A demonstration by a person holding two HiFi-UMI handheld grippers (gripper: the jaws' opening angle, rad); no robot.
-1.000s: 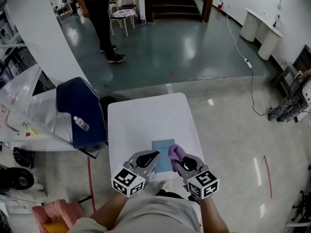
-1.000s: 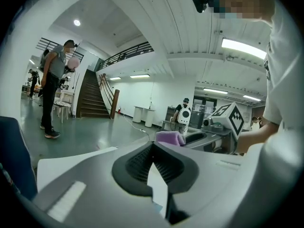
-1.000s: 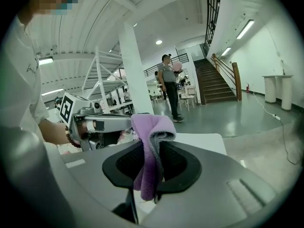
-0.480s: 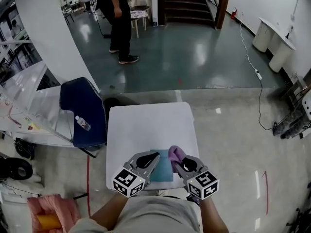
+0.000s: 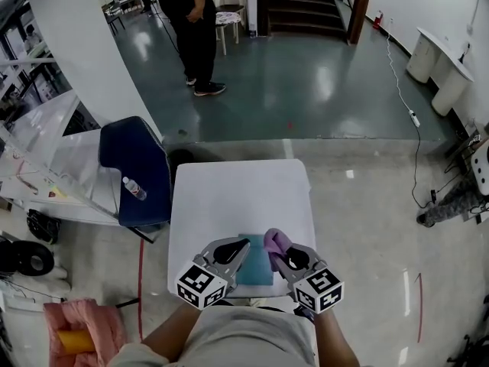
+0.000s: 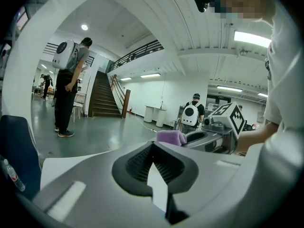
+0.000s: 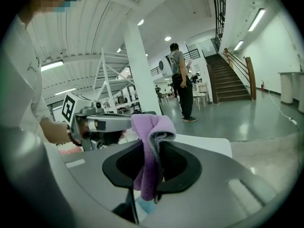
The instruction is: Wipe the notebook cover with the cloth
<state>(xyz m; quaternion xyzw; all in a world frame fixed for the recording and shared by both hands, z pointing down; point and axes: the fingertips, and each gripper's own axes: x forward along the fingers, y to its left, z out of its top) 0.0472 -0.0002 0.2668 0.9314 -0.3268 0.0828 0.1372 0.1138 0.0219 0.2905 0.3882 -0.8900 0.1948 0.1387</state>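
Right gripper (image 5: 278,255) pinches the purple cloth (image 5: 274,241) above the blue notebook (image 5: 257,264), which lies at the white table's (image 5: 237,193) six o'clock edge. Left gripper (image 5: 240,249), jaws together and empty, sits at the cloth's nine o'clock.

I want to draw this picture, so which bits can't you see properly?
- Notebook: in the head view the left tongs and the right tongs cover both its sides, and any print on the cover is too small to see.
- Cloth: in the right gripper view the tongs' body hides whether it touches the notebook.
- Bottle: in the head view its label is too small to read.
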